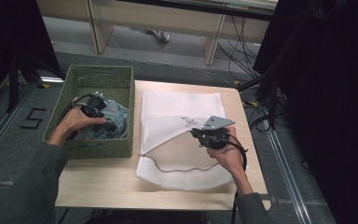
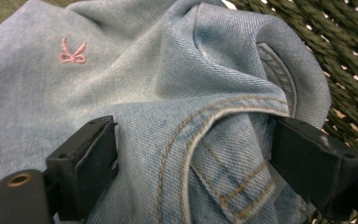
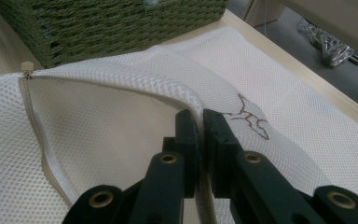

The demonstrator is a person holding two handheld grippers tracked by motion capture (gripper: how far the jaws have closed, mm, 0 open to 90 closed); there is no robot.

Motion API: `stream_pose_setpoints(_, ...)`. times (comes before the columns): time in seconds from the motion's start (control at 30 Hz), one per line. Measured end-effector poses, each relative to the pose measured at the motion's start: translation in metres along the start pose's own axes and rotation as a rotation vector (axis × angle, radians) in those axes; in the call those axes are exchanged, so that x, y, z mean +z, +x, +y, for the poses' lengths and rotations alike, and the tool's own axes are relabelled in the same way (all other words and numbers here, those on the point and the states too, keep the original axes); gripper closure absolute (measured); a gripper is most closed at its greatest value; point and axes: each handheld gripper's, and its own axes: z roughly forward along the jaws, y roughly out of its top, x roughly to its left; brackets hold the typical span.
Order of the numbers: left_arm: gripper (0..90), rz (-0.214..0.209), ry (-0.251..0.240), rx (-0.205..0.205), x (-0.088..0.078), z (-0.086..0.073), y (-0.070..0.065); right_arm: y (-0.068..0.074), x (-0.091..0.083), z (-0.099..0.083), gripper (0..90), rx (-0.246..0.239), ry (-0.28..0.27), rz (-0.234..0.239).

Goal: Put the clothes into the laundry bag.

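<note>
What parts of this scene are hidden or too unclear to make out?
- Denim garment: the left gripper view cuts it off at its edges, so its type stays unclear.
- Green basket: in the high view the hand and left tool cover what lies under the denim.
- Mesh laundry bag: the lifted flap hides most of its inside.

Faded denim jeans (image 2: 205, 140), white mesh bag (image 3: 135, 121), seemingly woven-cord basket (image 1: 121, 147)

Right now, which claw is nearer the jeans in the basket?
Left. The left claw straddles a fold of the jeans, open. The right claw is off beside the basket, pinching the mesh bag.
</note>
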Motion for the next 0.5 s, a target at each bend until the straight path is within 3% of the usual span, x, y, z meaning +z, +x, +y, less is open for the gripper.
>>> stream_pose_setpoints(0.13,1.4,0.032,0.088,0.000,0.018,-0.002,-0.002,0.000,0.000,0.001,85.5,-0.015,0.002,0.000)
stream_pose_setpoints(0.2,0.0,0.061,0.148,0.037,0.025,-0.003,-0.002,-0.001,0.001,0.001,85.4,-0.034,-0.010,-0.002)
stream_pose_setpoints(0.23,0.0,0.081,0.158,0.019,0.028,-0.003,-0.003,-0.001,0.000,0.000,85.4,-0.015,-0.007,0.001)
stream_pose_setpoints(0.27,0.0,0.087,0.175,0.028,0.028,-0.002,-0.002,-0.001,-0.001,0.000,85.4,-0.015,-0.003,-0.001)
stream_pose_setpoints(0.4,0.0,0.088,0.176,0.046,0.029,-0.004,-0.003,0.001,0.000,0.000,85.2,-0.004,-0.005,-0.004)
stream_pose_setpoints(0.5,0.0,0.080,0.180,0.093,0.030,-0.007,-0.004,0.000,0.000,0.000,85.2,-0.014,-0.004,0.000)
